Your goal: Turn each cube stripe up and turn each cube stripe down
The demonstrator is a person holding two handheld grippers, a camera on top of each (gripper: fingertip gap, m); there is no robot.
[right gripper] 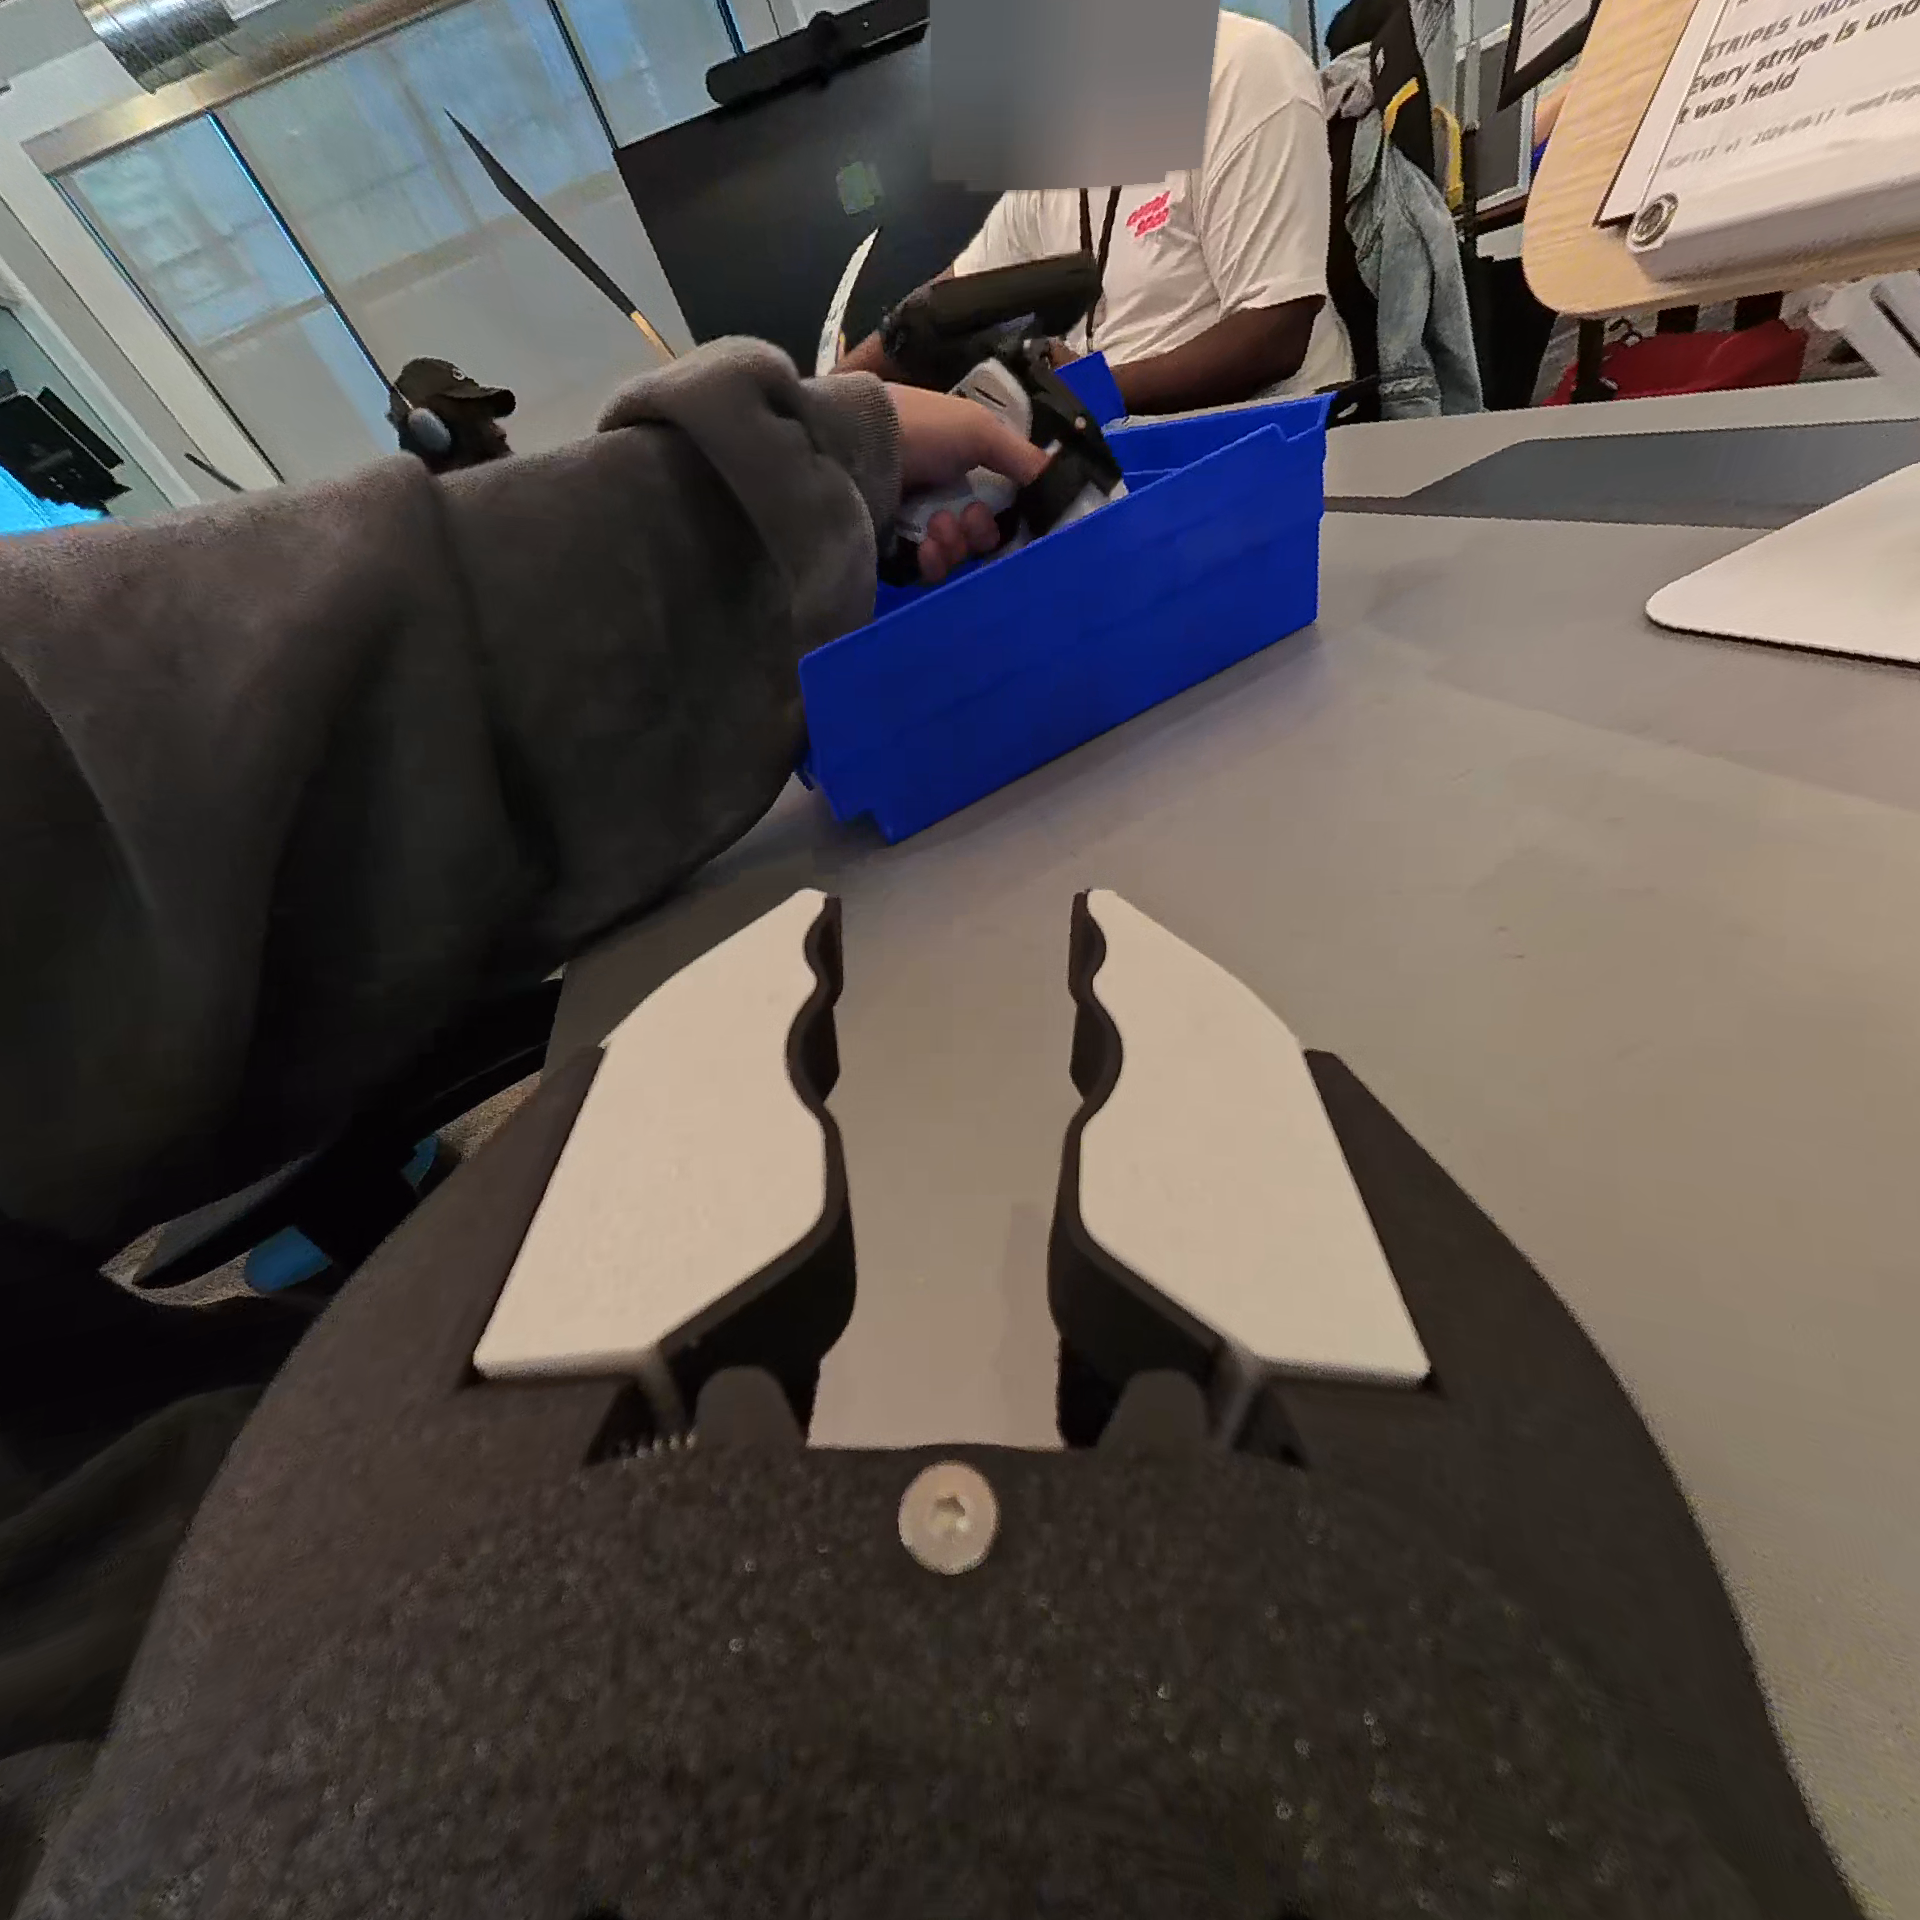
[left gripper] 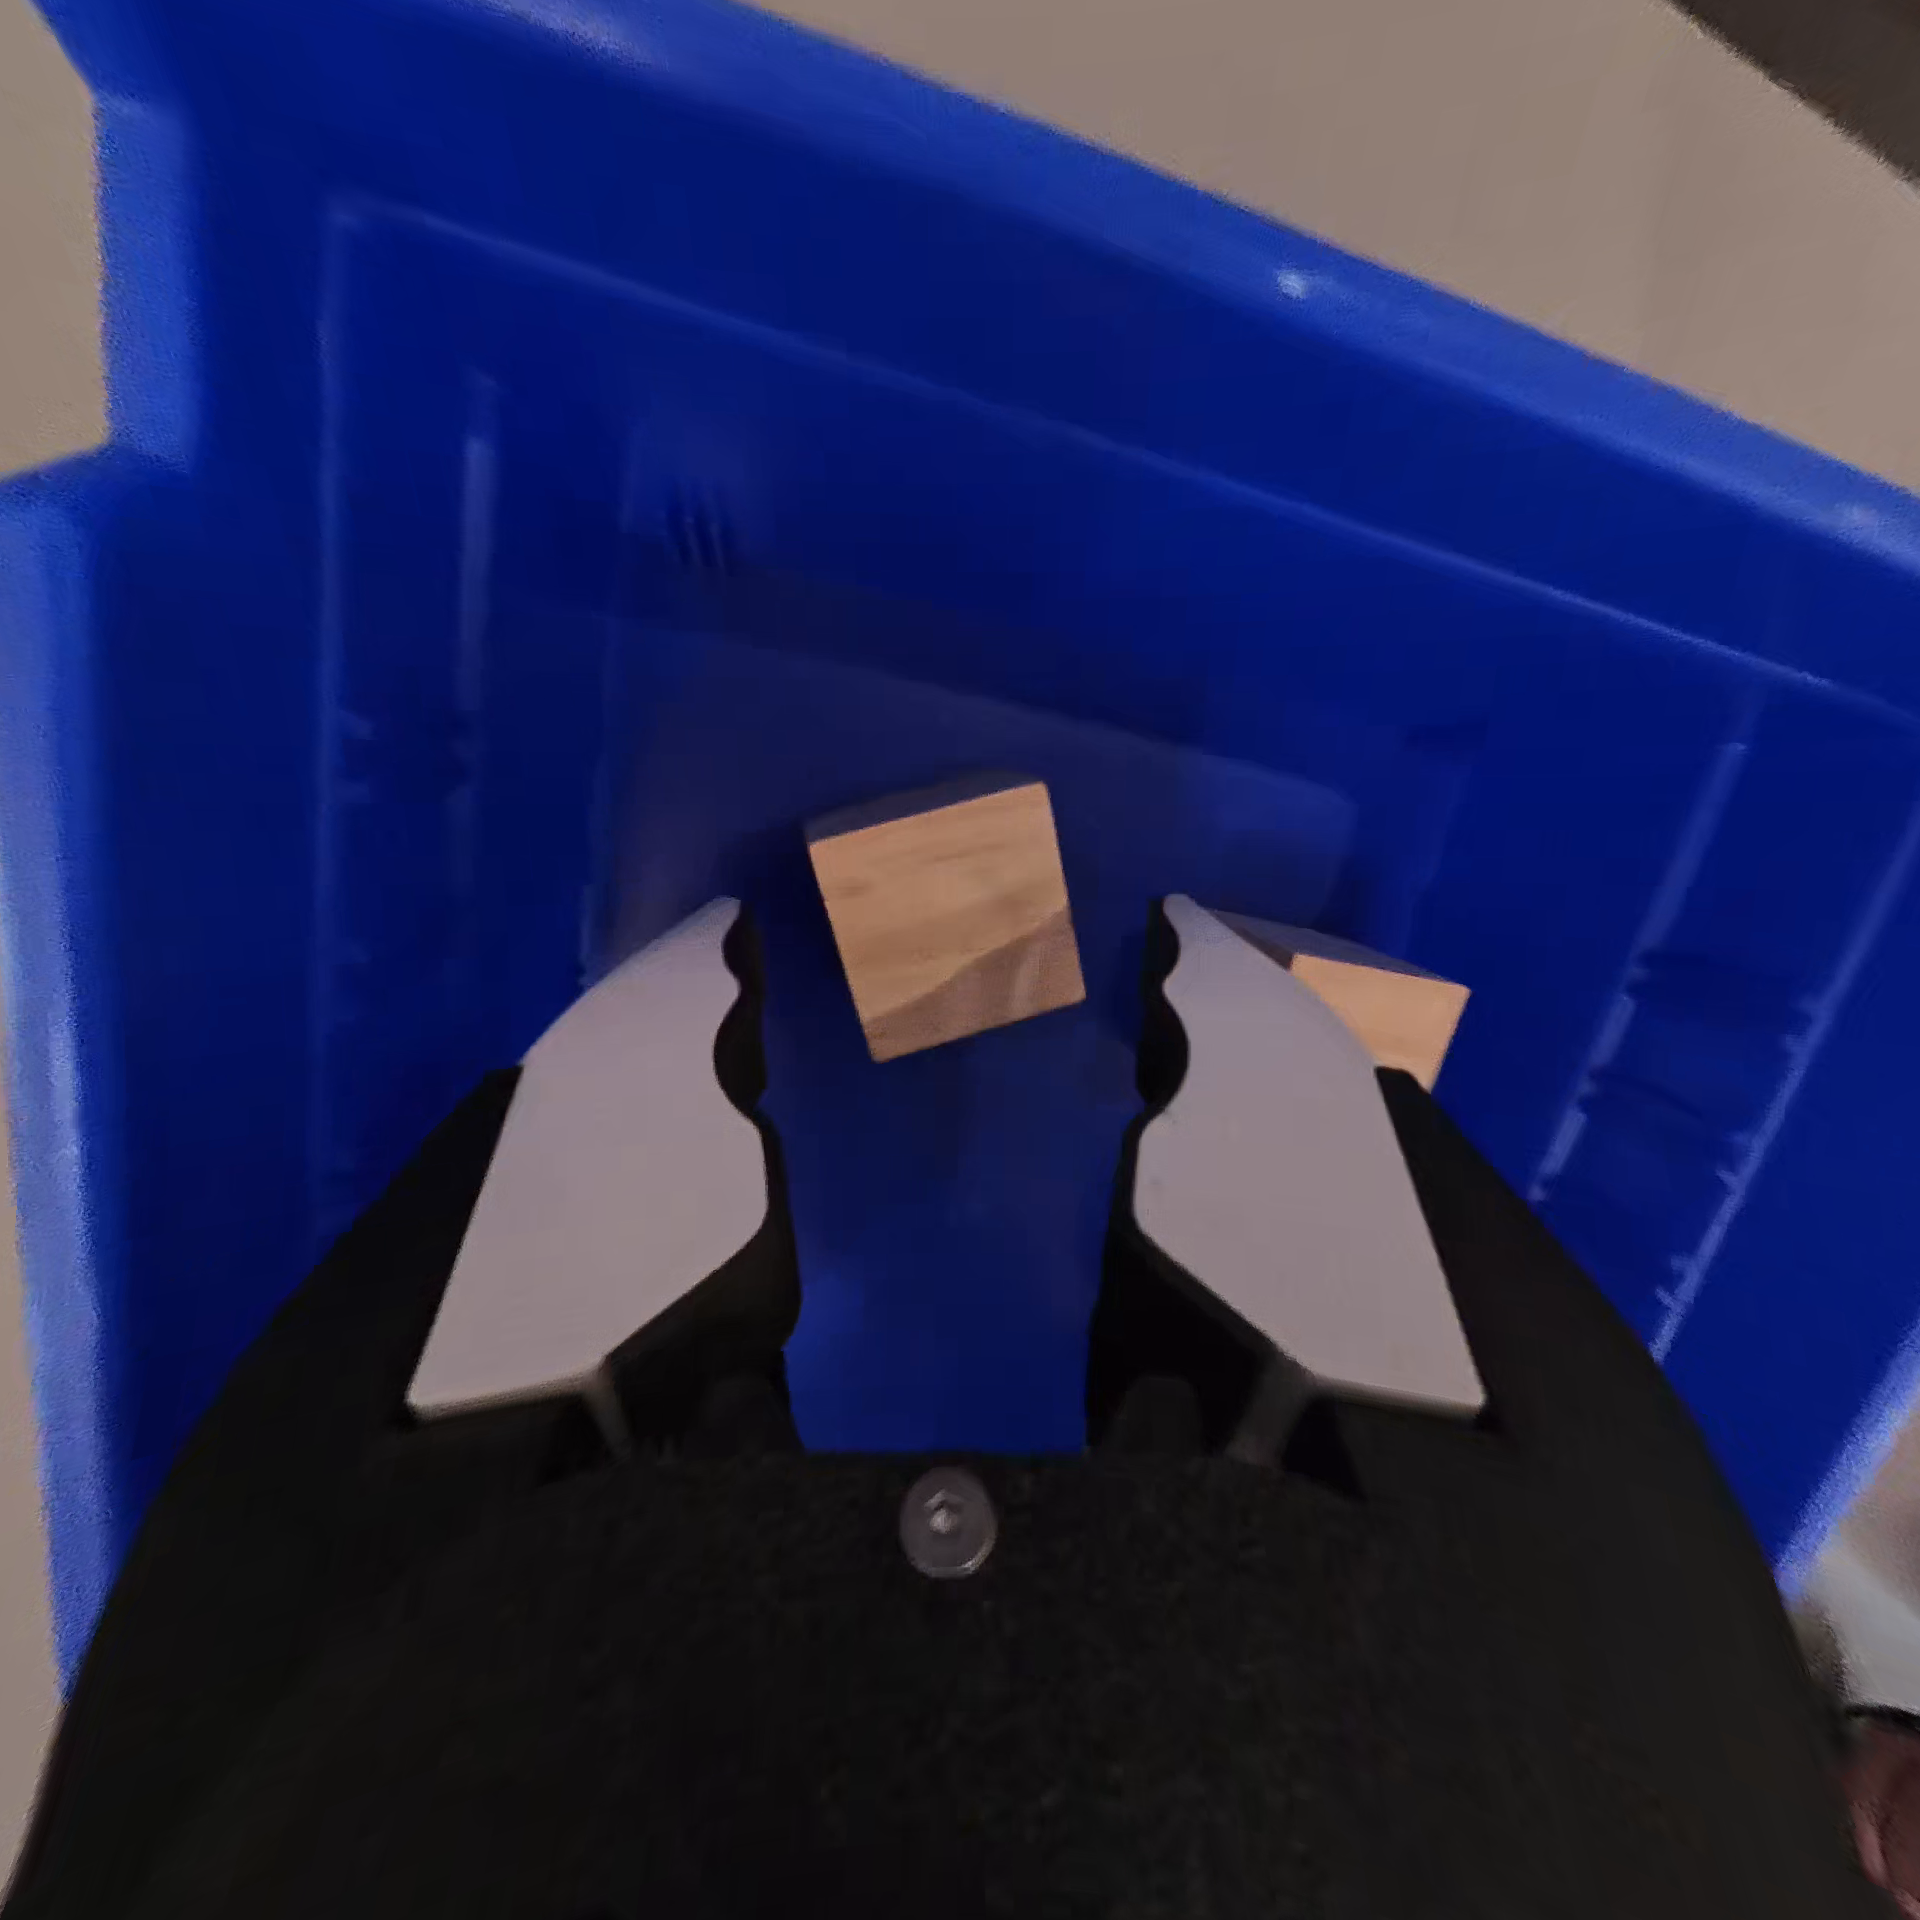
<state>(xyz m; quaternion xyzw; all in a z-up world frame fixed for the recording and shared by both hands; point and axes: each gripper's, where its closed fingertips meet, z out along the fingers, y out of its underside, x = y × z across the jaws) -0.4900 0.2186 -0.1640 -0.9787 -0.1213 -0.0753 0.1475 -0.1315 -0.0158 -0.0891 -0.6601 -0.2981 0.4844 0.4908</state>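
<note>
A blue plastic bin point(left gripper: 1039, 436) holds two plain wooden cubes; no stripe shows on their visible faces. One cube point(left gripper: 945, 920) lies on the bin floor just beyond my left gripper point(left gripper: 951, 914), whose fingers are open on either side of it without touching. The second cube point(left gripper: 1382, 1013) is partly hidden behind the right finger. In the right wrist view my right gripper point(right gripper: 956, 909) is open and empty above the grey table point(right gripper: 1455, 935), short of the bin point(right gripper: 1060, 644). The left gripper point(right gripper: 1039, 457), held by a hand in a grey sleeve, reaches into the bin.
A white monitor foot point(right gripper: 1808, 582) stands on the table at the right. A wooden board with a white sheet point(right gripper: 1766, 135) sits above it. A seated person in a white shirt point(right gripper: 1216, 260) is behind the bin. My own sleeved arm point(right gripper: 364, 727) crosses the left side.
</note>
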